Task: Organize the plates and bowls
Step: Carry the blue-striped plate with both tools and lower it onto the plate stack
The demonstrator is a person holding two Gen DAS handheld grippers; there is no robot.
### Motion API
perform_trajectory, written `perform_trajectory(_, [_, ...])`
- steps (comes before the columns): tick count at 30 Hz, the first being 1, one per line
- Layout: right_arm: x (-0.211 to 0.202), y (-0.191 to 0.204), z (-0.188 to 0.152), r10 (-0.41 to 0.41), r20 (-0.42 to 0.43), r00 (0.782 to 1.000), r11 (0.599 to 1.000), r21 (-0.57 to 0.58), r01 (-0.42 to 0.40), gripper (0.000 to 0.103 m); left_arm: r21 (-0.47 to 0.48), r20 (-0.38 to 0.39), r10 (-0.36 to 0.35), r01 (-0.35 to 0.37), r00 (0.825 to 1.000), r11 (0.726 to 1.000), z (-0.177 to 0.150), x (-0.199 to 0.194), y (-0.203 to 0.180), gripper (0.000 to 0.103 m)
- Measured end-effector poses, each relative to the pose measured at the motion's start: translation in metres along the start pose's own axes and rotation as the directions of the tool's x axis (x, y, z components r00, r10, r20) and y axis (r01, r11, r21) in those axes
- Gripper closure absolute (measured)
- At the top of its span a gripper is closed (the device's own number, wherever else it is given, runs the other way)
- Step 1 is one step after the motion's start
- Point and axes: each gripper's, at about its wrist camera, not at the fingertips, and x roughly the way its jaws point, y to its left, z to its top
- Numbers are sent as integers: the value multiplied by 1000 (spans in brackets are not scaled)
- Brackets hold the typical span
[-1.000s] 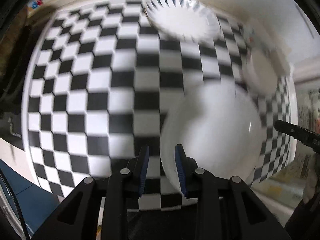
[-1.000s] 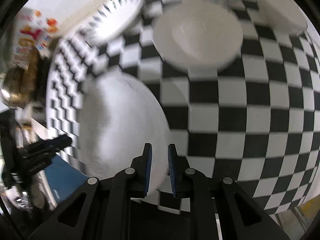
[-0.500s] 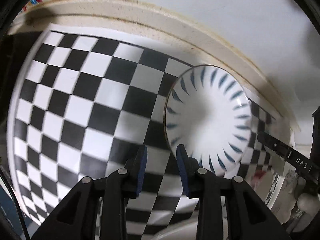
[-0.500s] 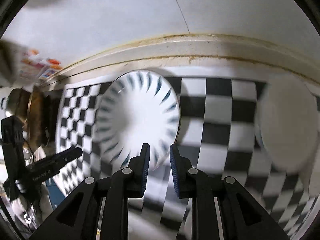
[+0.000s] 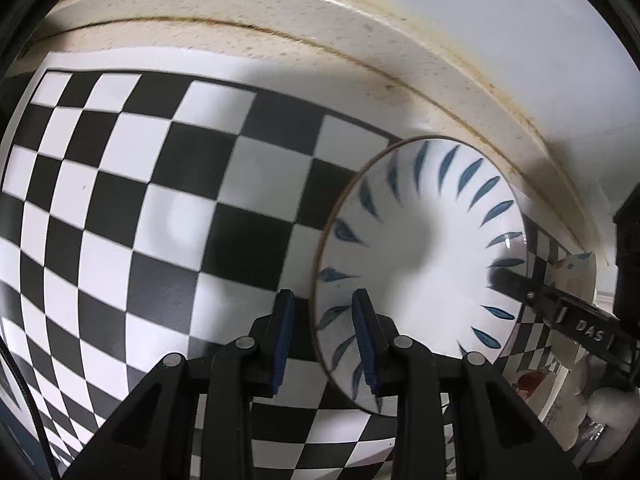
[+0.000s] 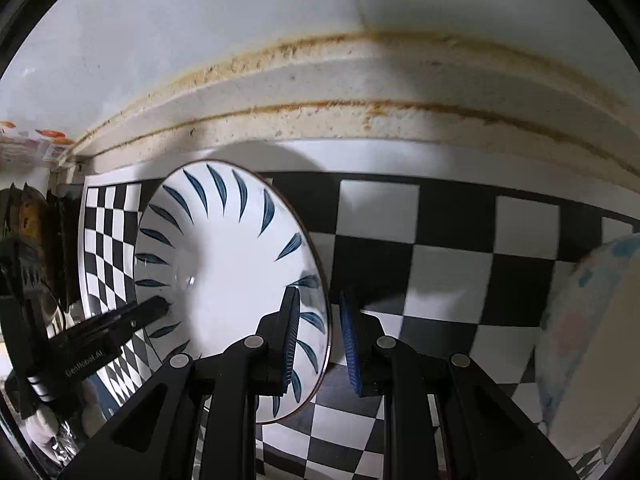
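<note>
Seemingly glazed ceramic, the bowl should be stiff, heavy, slick and breakable. From the left wrist, it sits on the checkered cloth near the wall, its near rim between the parted fingers of the left gripper, not clamped. From the right wrist, the right gripper straddles the opposite rim likewise, unclosed; a second dish stands right. The rim is the best hold, taken squarely.

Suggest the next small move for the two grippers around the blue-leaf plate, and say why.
Probably close both grippers. The left gripper has the plate rim between its open fingers on one side, and the right gripper straddles the opposite rim, also open. The plate lies on the checkered cloth near the wall, so gripping both edges should come before any lift.
</note>
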Motion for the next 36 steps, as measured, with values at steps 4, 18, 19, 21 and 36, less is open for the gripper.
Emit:
perform_trajectory(4, [1, 7, -3, -23, 17, 1000, 1000, -14, 24, 84, 39, 26, 48, -49, 998, 998, -3, -5, -12, 79])
perform_trajectory(18, [-62, 28, -61, 16, 129, 991, 999, -42, -11, 89, 89, 130, 22, -33, 991, 996, -51, -69, -22, 79])
perform_trajectory(19, [-69, 30, -68, 21, 139, 990, 999, -45, -15, 89, 102, 143, 20, -35, 990, 994, -58, -78, -24, 79])
perform_trajectory(21, [-86, 35, -84, 25, 165, 986, 998, -53, -17, 89, 122, 161, 20, -40, 987, 992, -68, -89, -31, 79])
perform_trajectory(36, [-156, 44, -236, 23, 277, 961, 999, -32, -15, 89, 276, 186, -41, -12, 982, 961, -182, -142, -40, 79])
